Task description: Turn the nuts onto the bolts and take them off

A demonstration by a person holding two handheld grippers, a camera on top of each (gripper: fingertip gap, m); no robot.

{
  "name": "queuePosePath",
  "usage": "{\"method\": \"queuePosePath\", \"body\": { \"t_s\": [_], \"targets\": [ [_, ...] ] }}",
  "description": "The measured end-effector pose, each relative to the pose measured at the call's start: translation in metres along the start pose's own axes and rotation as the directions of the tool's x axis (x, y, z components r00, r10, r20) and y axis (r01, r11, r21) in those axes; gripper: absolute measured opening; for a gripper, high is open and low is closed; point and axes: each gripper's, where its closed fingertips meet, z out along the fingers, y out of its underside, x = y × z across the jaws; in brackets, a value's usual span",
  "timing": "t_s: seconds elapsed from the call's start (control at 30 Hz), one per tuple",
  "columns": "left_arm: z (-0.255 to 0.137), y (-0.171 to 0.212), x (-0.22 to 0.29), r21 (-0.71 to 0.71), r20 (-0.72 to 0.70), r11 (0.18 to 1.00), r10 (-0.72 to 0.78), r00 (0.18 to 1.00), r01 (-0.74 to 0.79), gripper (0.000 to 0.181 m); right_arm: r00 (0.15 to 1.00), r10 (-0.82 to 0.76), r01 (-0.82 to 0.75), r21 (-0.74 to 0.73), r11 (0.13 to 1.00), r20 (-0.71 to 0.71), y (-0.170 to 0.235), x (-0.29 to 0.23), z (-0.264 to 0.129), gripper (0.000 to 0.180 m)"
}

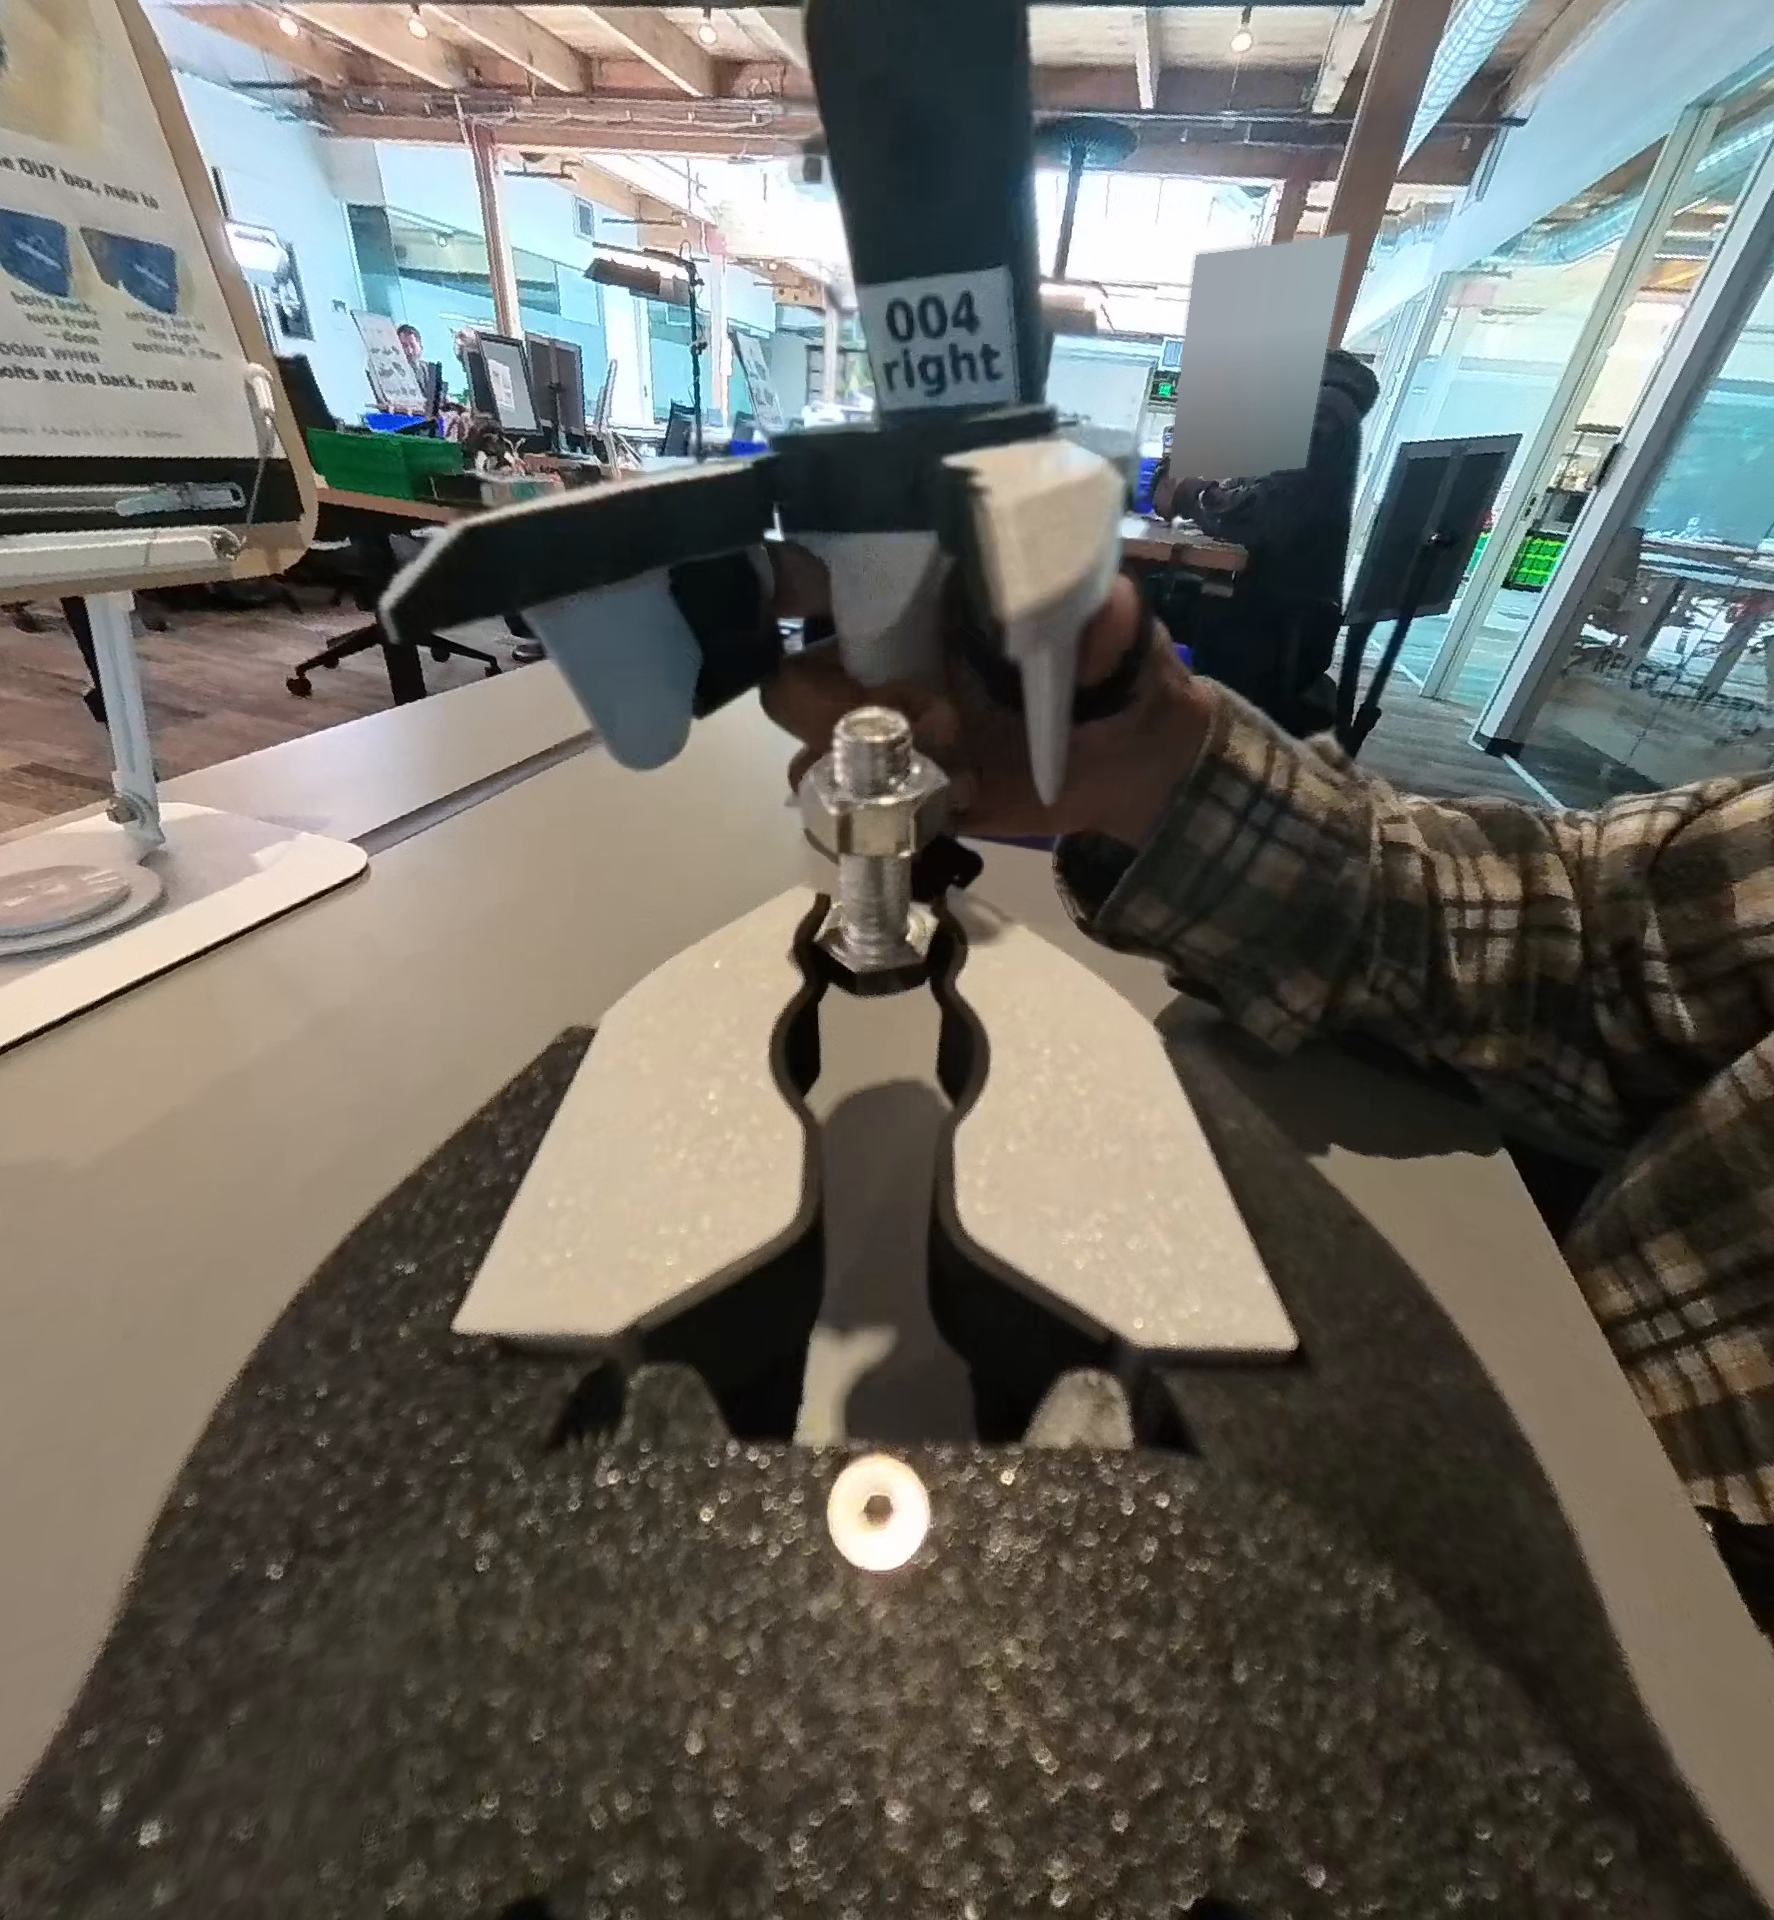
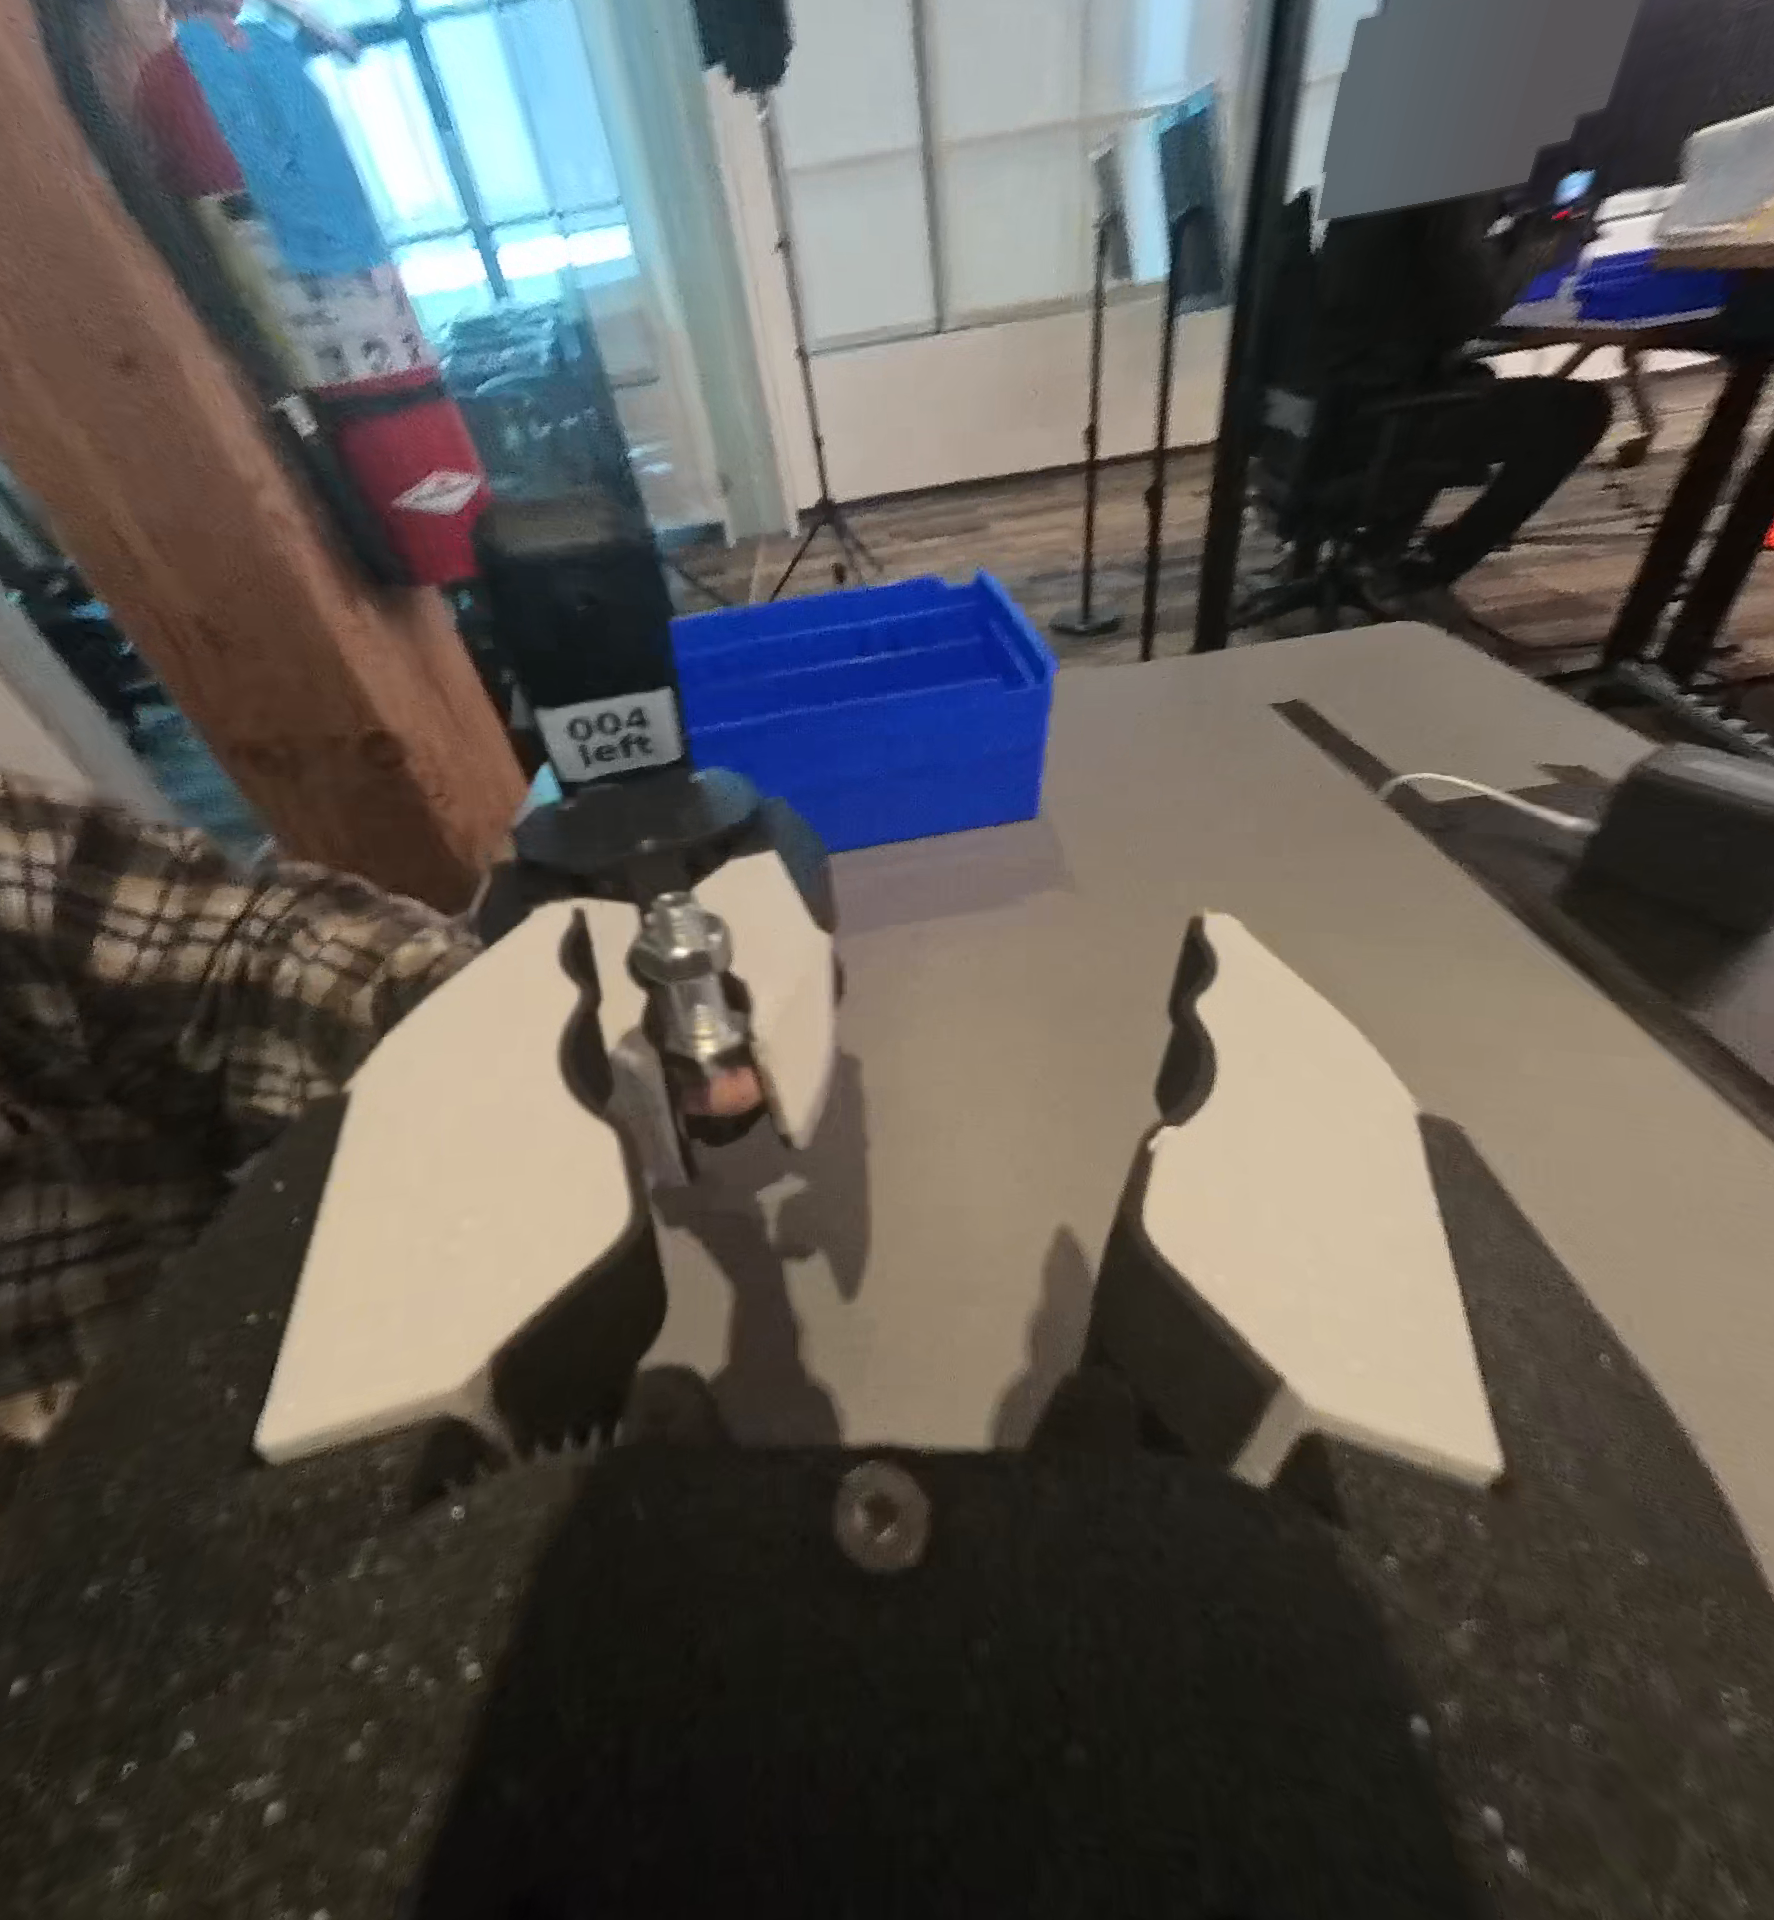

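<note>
Left gripper (image 1: 875, 961) is clamped at its fingertips on the hex head of a silver bolt (image 1: 870, 831), which stands upright above the grey table (image 1: 239, 1039). A hex nut (image 1: 867, 814) sits partway down the threads, with the bolt's tip bare above it. Right gripper (image 2: 883, 997) has its fingers spread wide and holds nothing; in the left wrist view it hangs just behind and above the bolt, one white fingertip (image 1: 1047, 727) right of the nut, the other to its left, neither plainly touching.

Table room is open to the right in the right wrist view, as far as a dark box (image 2: 1704, 842) near the right edge. A blue bin (image 2: 862, 707) sits at the far edge. A sign stand (image 1: 124, 852) sits far left in the left wrist view.
</note>
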Motion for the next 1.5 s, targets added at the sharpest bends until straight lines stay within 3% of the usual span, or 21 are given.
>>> {"method": "queuePosePath", "body": {
  "t_s": [0.1, 0.2, 0.3, 0.4, 0.57, 0.63, 0.73, 0.83, 0.93, 1.1, 1.3, 1.5],
  "targets": [
    [0.000, -0.001, 0.002, 0.000, -0.003, 1.000, 0.008, 1.000, -0.008, 0.017, 0.998, -0.047, 0.044, -0.068, 0.997, -0.042, 0.011, 0.003, 0.008, 0.105],
    [-0.002, -0.004, 0.002, 0.011, -0.004, 1.000, 0.017, 1.000, -0.017, 0.017, 0.994, -0.006, 0.005, -0.012, 1.000, -0.107, 0.003, 0.024, -0.016, 0.095],
    [-0.001, -0.003, 0.001, 0.005, 0.002, 1.000, 0.014, 1.000, -0.014, 0.018, 0.999, 0.019, -0.018, 0.025, 1.000, -0.040, -0.004, 0.011, -0.015, 0.095],
    [0.001, 0.000, 0.002, -0.004, -0.002, 1.000, 0.009, 1.000, -0.009, 0.017, 0.999, -0.021, 0.022, -0.036, 0.999, 0.025, 0.004, -0.009, 0.008, 0.097],
    [-0.003, -0.006, 0.002, 0.017, -0.001, 1.000, 0.021, 1.000, -0.021, 0.017, 0.994, -0.014, 0.011, -0.034, 0.999, -0.106, 0.006, 0.023, -0.014, 0.091],
    [-0.003, -0.006, 0.001, 0.016, 0.002, 1.000, 0.018, 1.000, -0.018, 0.017, 0.998, 0.028, -0.027, 0.013, 1.000, -0.052, -0.001, 0.015, -0.016, 0.092],
    [0.000, -0.002, 0.002, 0.003, -0.002, 1.000, 0.009, 1.000, -0.009, 0.017, 1.000, -0.014, 0.015, -0.033, 0.999, 0.025, 0.004, -0.008, 0.006, 0.095],
    [0.000, -0.003, 0.003, 0.002, -0.002, 1.000, 0.019, 1.000, -0.019, 0.017, 0.999, -0.040, 0.039, -0.075, 0.996, -0.020, 0.011, -0.002, 0.011, 0.098],
    [-0.003, -0.005, 0.002, 0.016, -0.008, 1.000, 0.012, 1.000, -0.011, 0.017, 0.996, 0.007, -0.009, -0.022, 1.000, -0.091, 0.005, 0.020, -0.012, 0.092],
    [0.001, -0.001, 0.003, -0.004, -0.005, 1.000, 0.019, 1.000, -0.019, 0.017, 0.999, -0.002, 0.004, -0.039, 0.999, 0.034, 0.004, -0.010, 0.007, 0.095],
    [-0.003, -0.005, -0.001, 0.015, 0.007, 1.000, -0.002, 1.000, 0.002, 0.017, 0.999, 0.002, -0.005, -0.063, 0.998, -0.044, 0.010, 0.010, -0.005, 0.096],
    [-0.002, -0.004, 0.000, 0.012, 0.005, 1.000, 0.010, 1.000, -0.010, 0.017, 1.000, -0.020, 0.021, -0.024, 0.999, 0.016, 0.001, -0.004, 0.002, 0.093]
  ]
}}
